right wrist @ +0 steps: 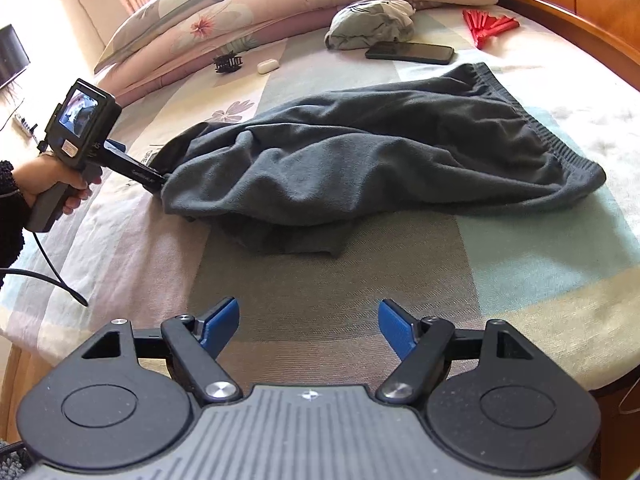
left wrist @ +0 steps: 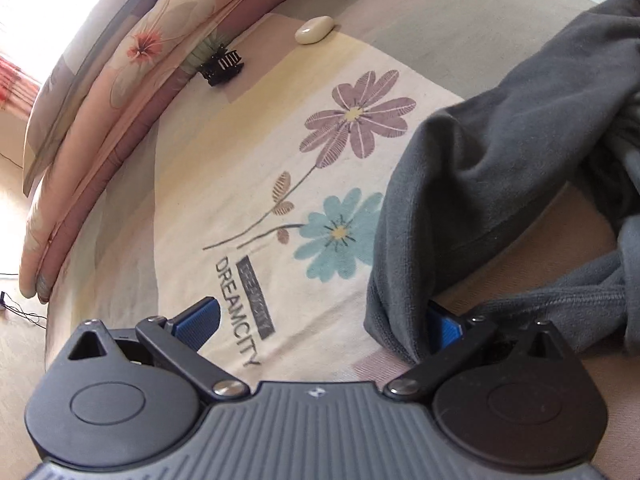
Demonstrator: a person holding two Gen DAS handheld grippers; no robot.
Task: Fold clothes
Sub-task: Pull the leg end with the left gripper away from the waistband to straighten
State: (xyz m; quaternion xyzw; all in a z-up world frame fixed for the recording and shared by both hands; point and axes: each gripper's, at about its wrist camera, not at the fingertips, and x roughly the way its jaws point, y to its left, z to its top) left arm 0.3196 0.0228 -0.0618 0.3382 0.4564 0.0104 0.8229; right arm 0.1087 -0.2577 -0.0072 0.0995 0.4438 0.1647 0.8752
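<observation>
A crumpled dark grey garment (right wrist: pixel 360 160) lies heaped across the middle of a bed (right wrist: pixel 328 288) covered in a patchwork sheet printed with flowers, its ribbed waistband toward the wooden headboard side. The left gripper (left wrist: pixel 324 320), held in a person's hand (right wrist: pixel 60 184), reaches the garment's near-left end; its blue fingers (left wrist: pixel 200 318) stand wide apart, and a fold of the grey cloth drapes over the right-hand one without being pinched. The right gripper (right wrist: pixel 308 328) hangs over bare sheet just in front of the heap, well short of the fabric, its fingers (right wrist: pixel 224 320) also spread wide with nothing between them. Beyond the garment, a black phone (right wrist: pixel 410 53) lies flat beside a bundled pale cloth (right wrist: pixel 368 24), with a red folding fan (right wrist: pixel 488 26) further toward the headboard. A small white case (right wrist: pixel 267 65) and a black hair claw (right wrist: pixel 228 63) rest near the stacked floral pillows (right wrist: pixel 240 16) along the far edge of the bed
</observation>
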